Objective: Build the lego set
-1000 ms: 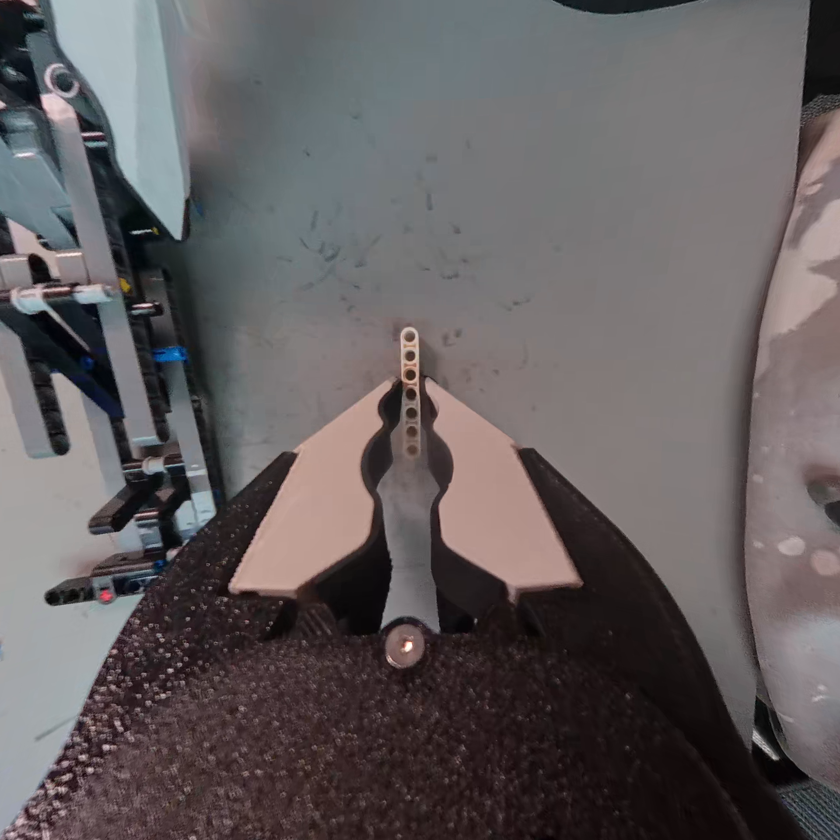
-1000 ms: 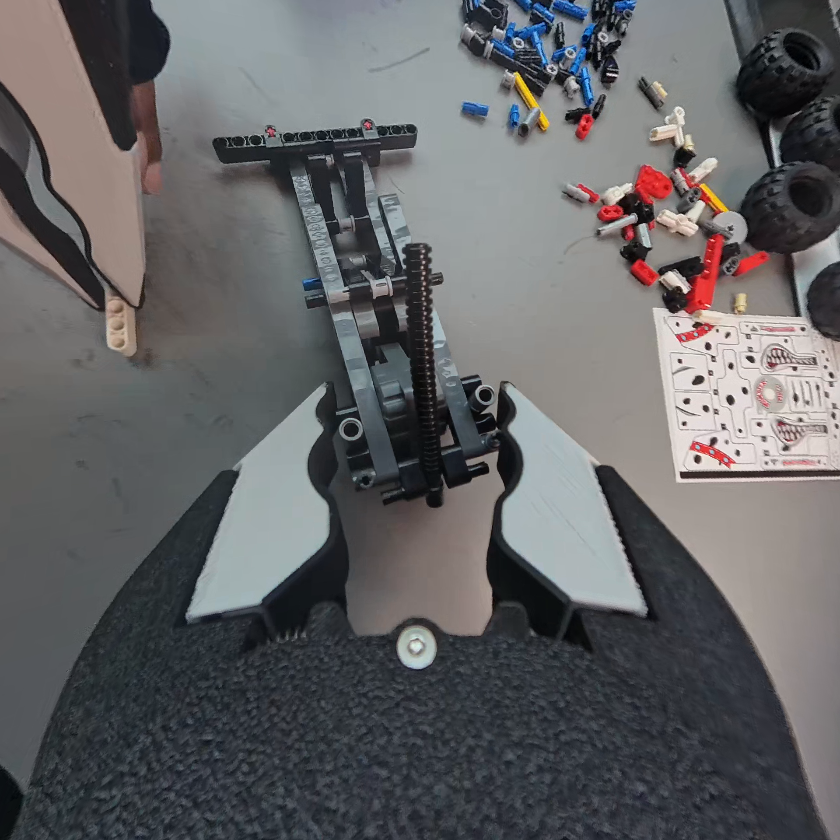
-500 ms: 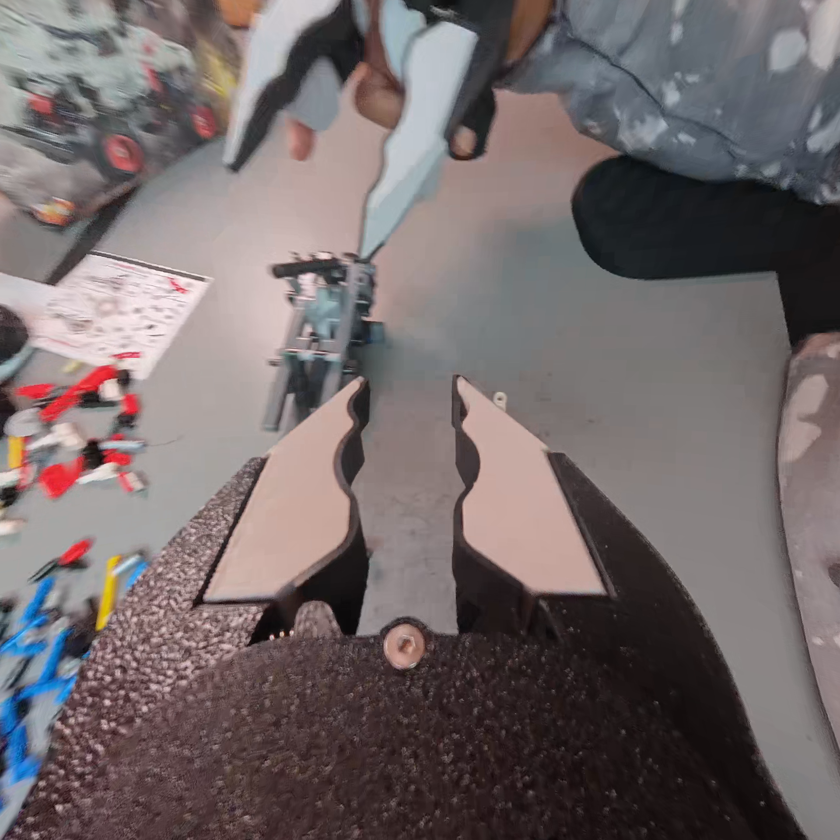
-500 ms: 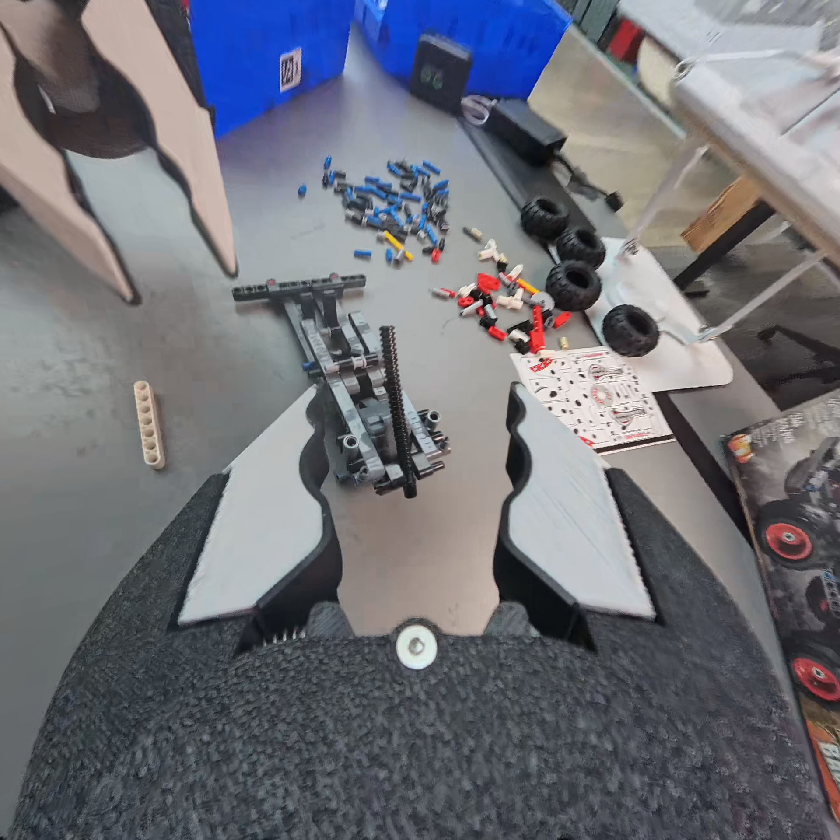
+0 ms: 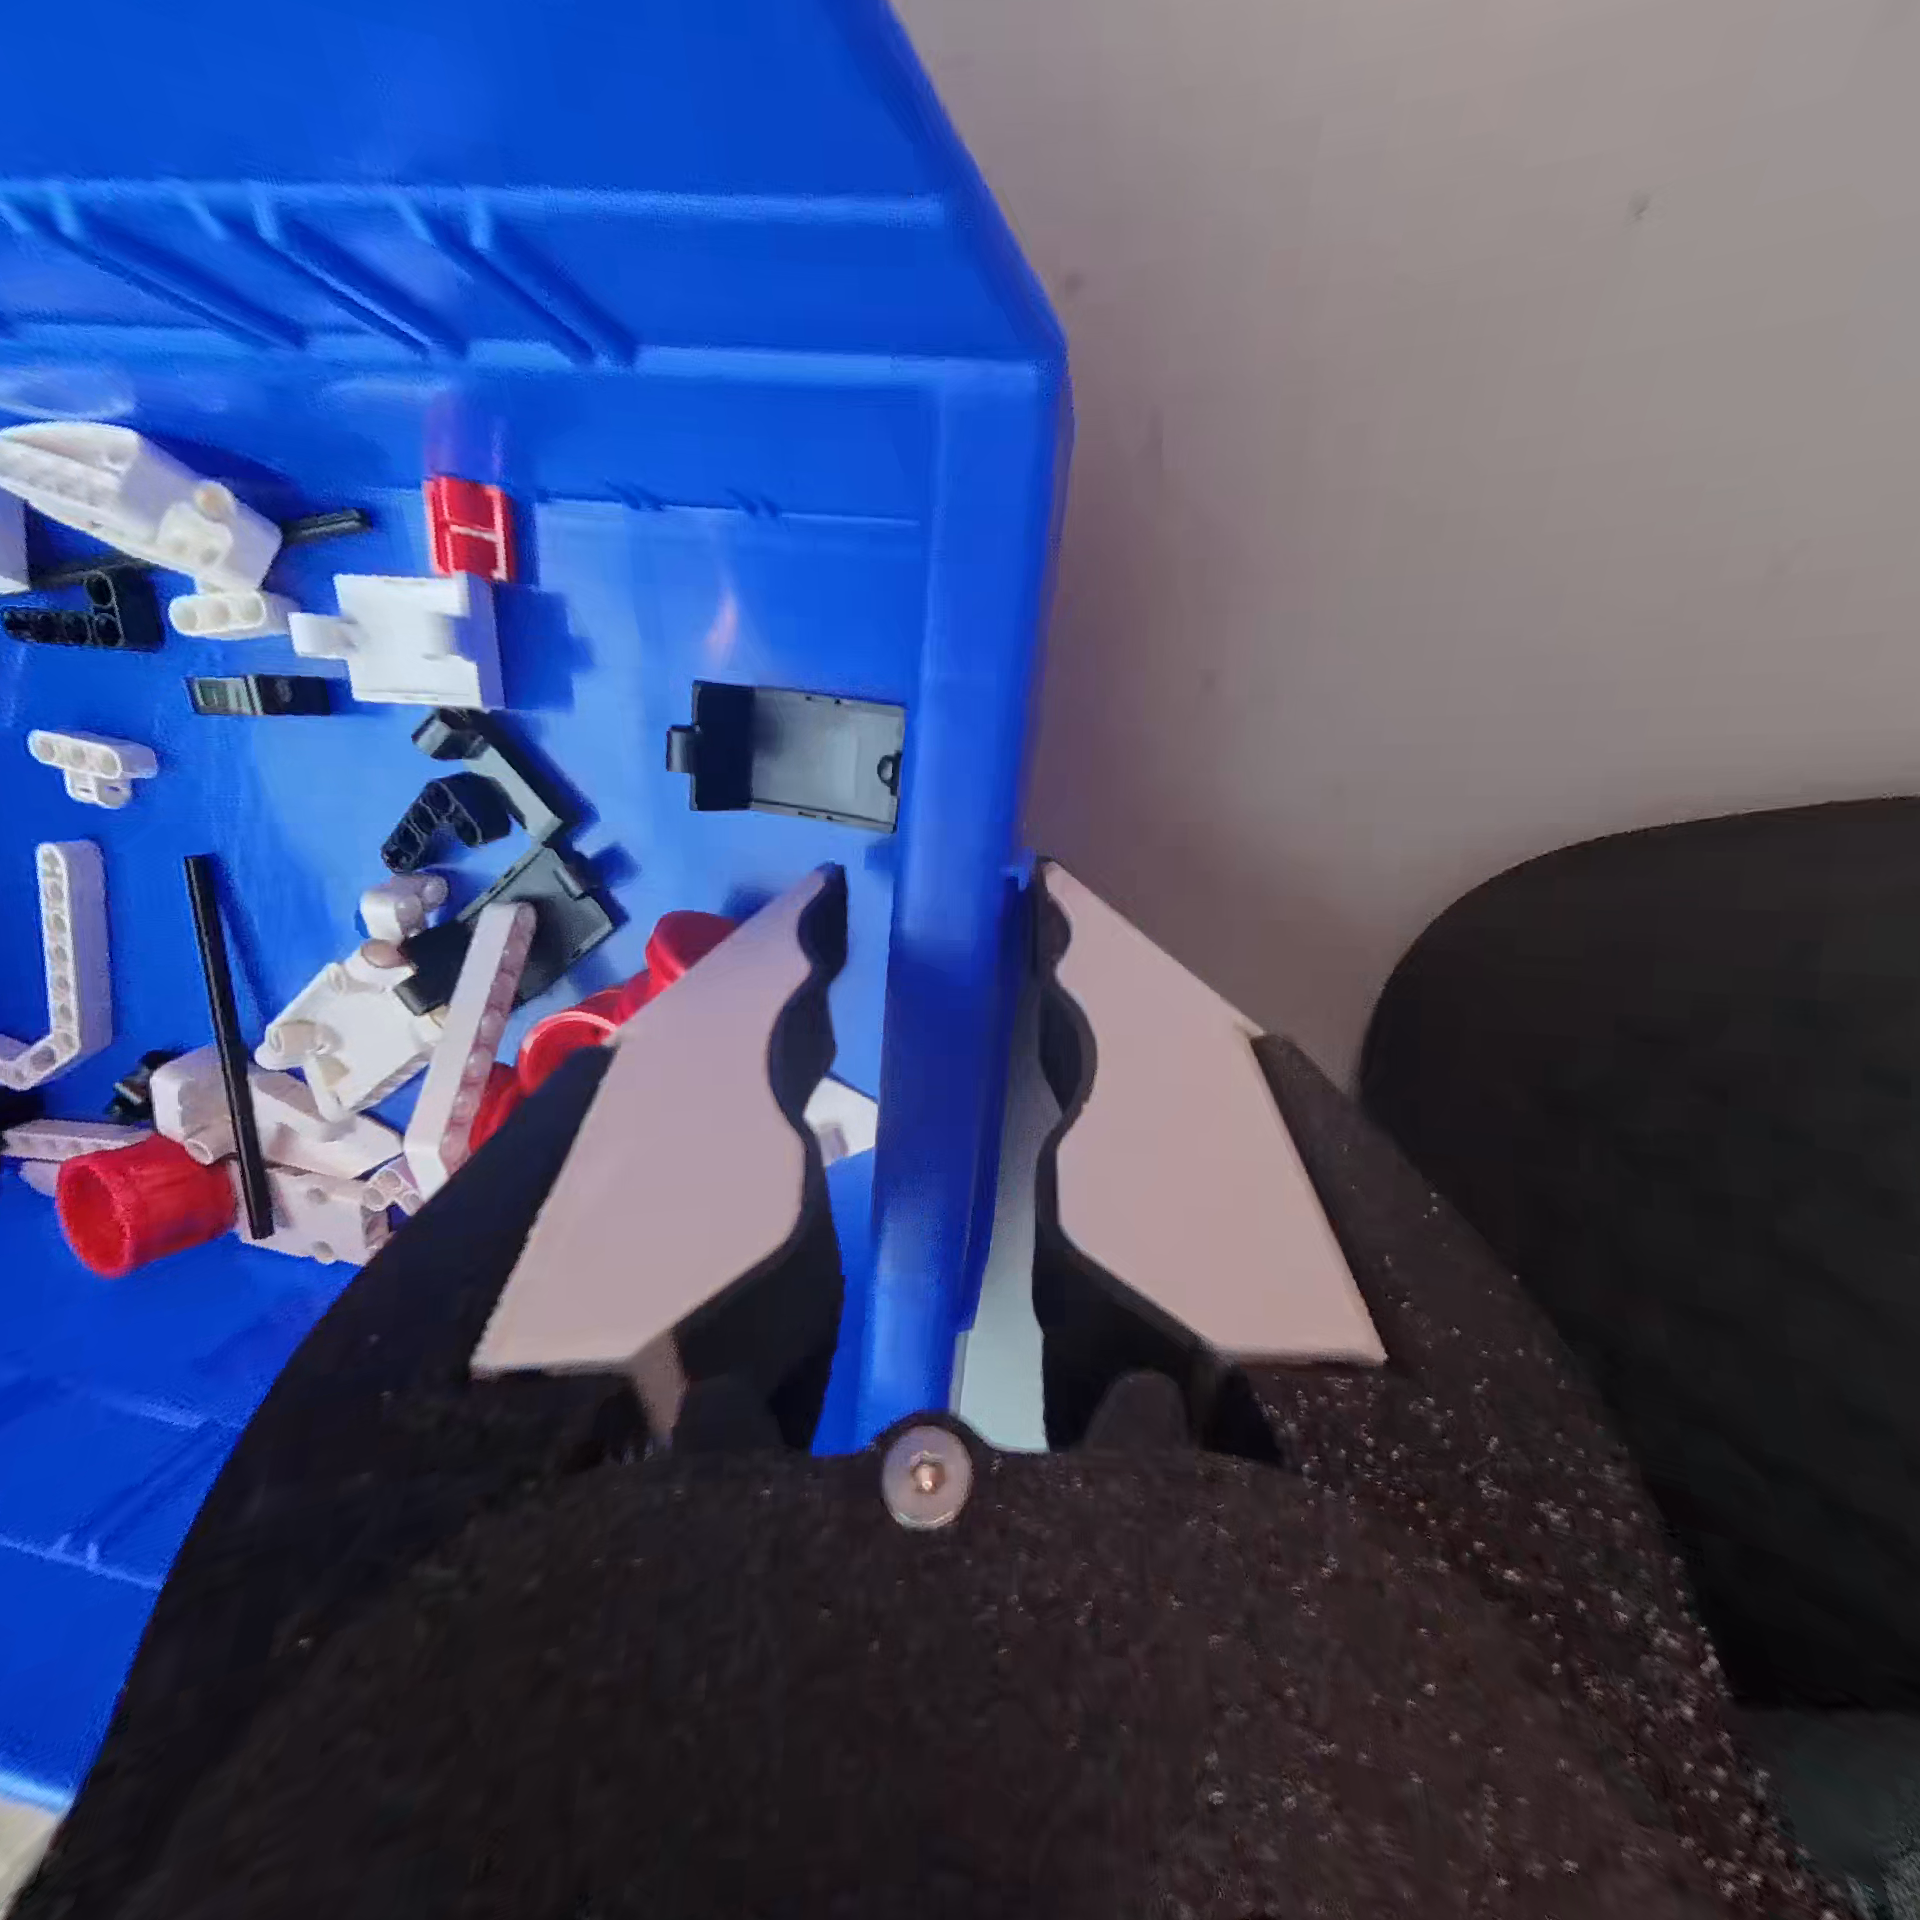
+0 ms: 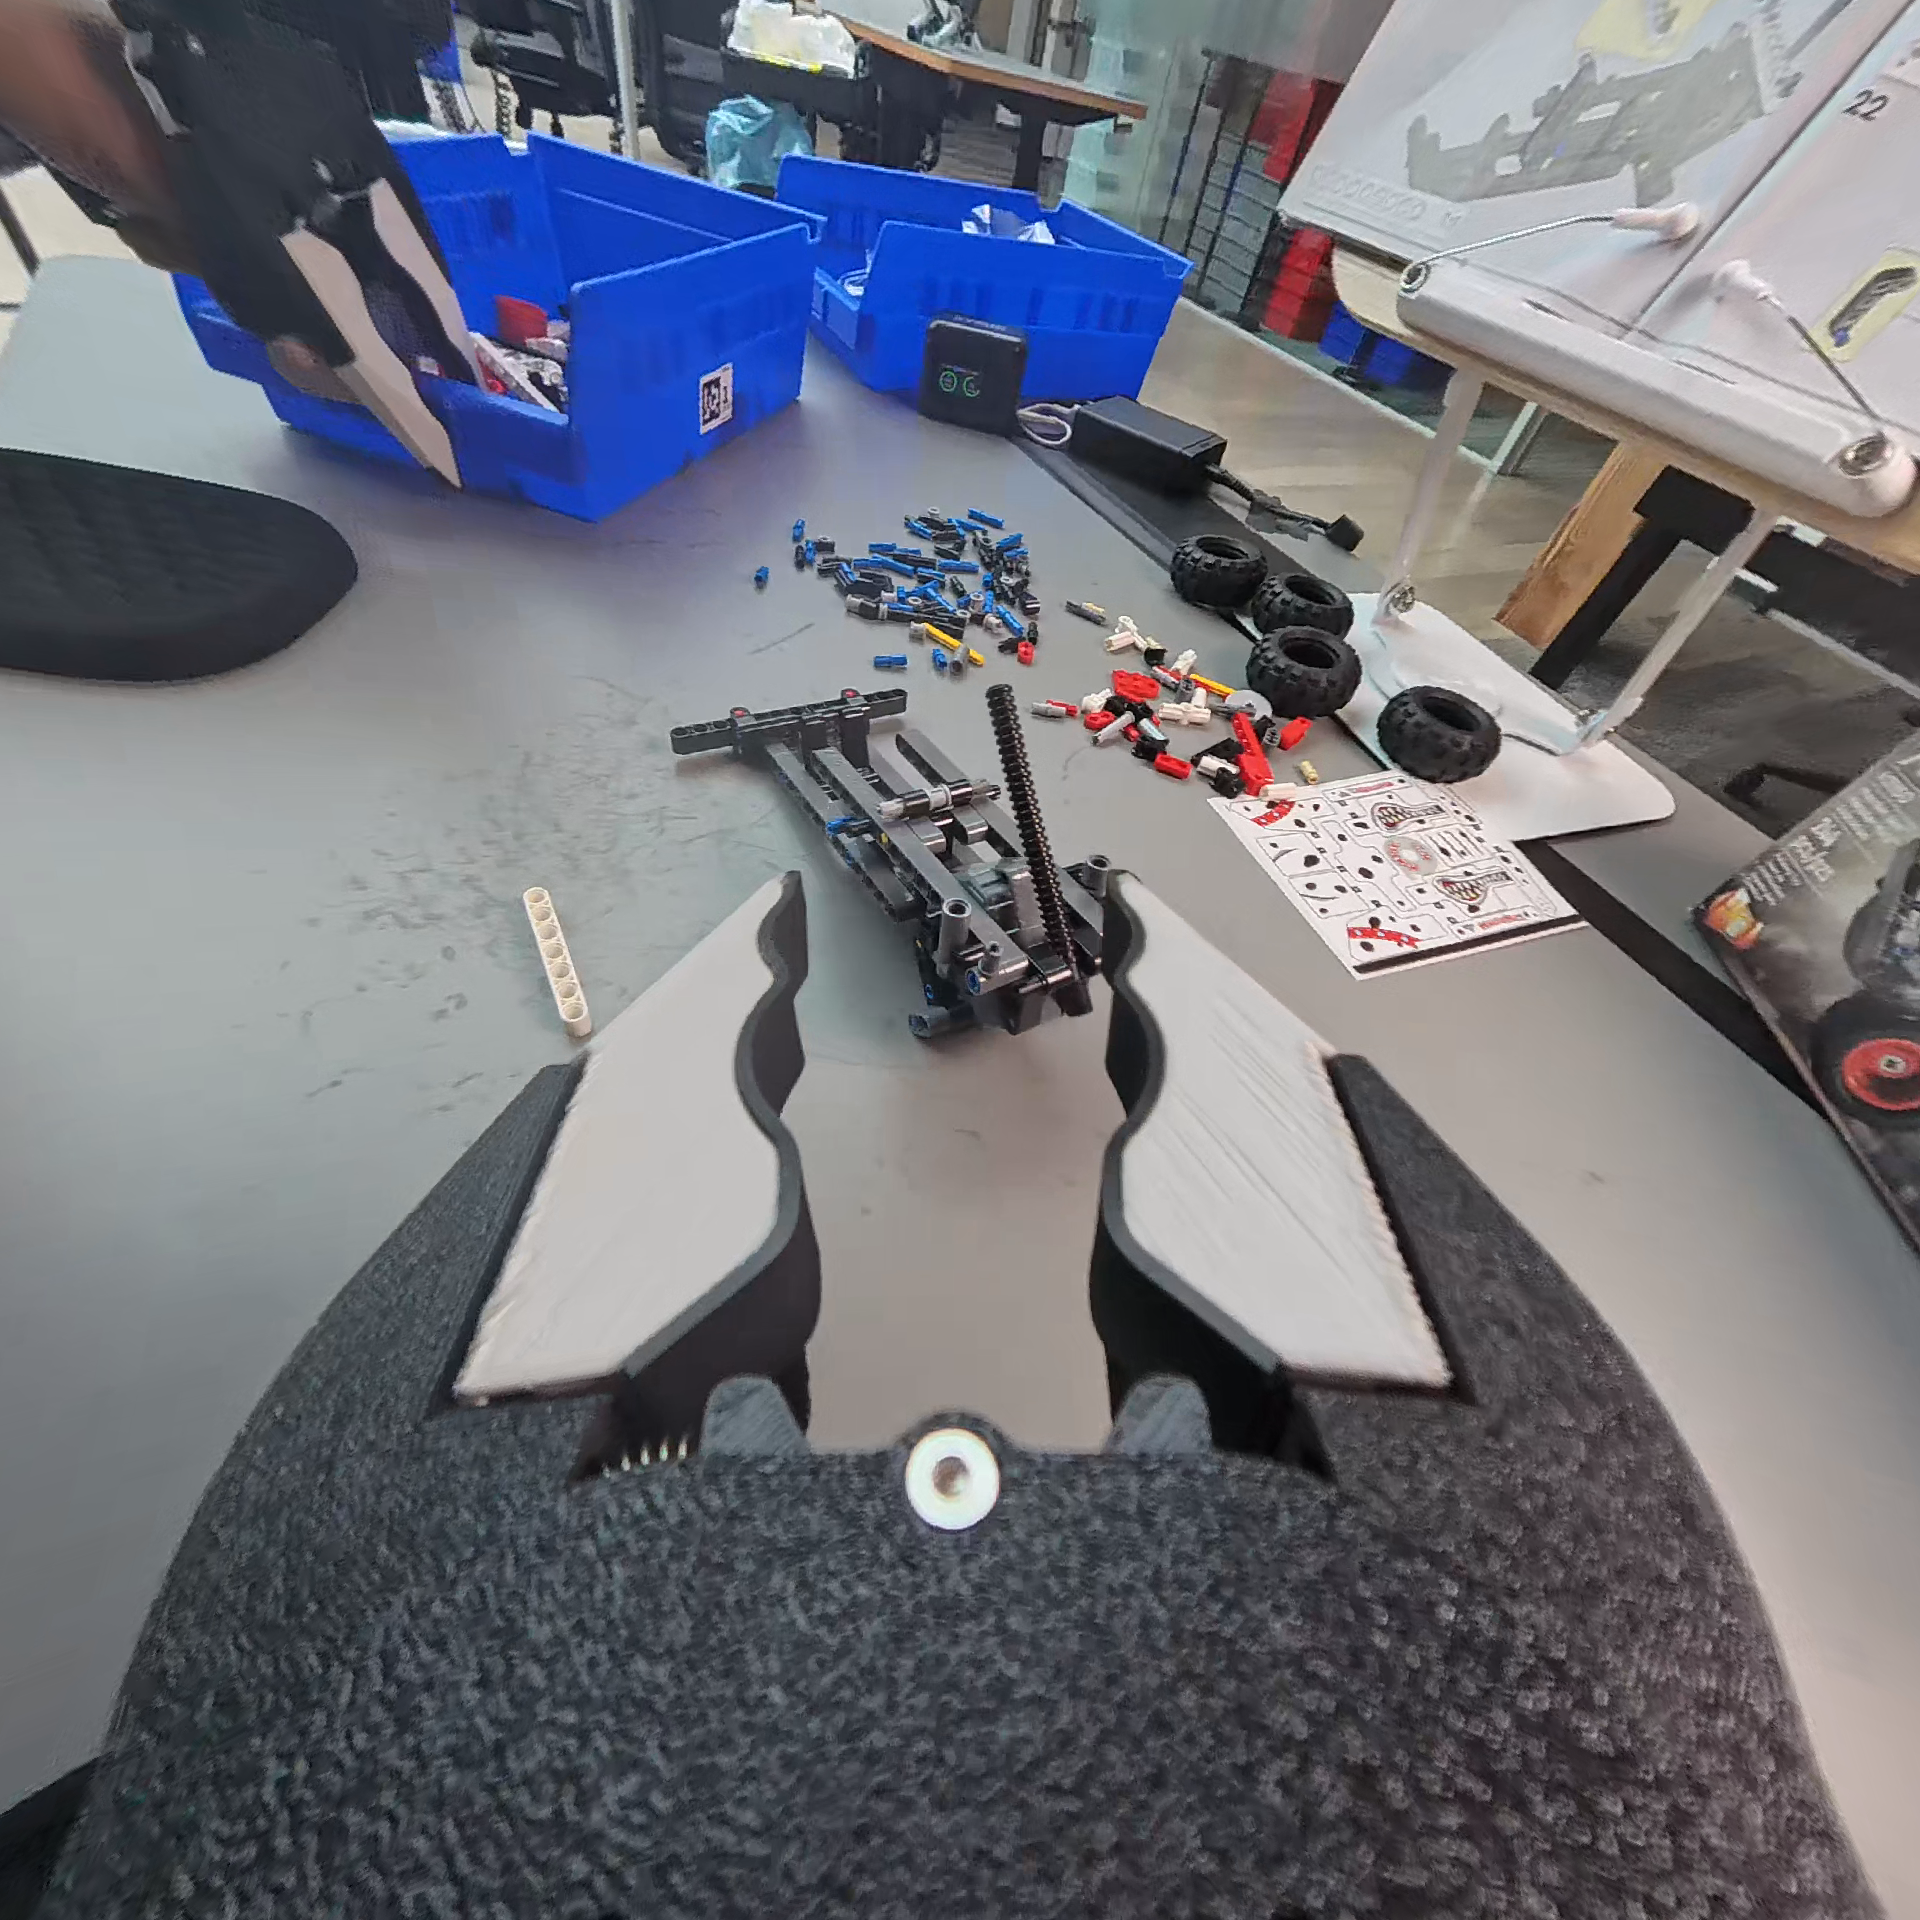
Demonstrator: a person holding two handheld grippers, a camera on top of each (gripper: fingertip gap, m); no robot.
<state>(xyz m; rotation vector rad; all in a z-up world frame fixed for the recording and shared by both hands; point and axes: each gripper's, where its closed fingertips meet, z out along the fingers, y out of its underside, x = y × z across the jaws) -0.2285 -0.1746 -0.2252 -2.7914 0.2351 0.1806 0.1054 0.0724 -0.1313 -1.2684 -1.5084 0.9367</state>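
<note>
The grey and black lego chassis (image 6: 914, 842) lies on the grey table (image 6: 312, 831), its near end between the spread, empty fingertips of the right gripper (image 6: 954, 914). A white beam (image 6: 558, 961) lies apart at its 9 o'clock, 4 black tyres (image 6: 1304, 670) at 2 o'clock. At 11 o'clock the left gripper (image 5: 935, 904), parted and holding nothing, hangs over the wall of a blue bin (image 5: 727, 416) of loose white, black and red pieces (image 5: 343, 1018).

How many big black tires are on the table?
4, all loose on the right side of the table: three tires bunched together, and a fourth nearer, beside the sticker sheet. None looks hidden.
</note>
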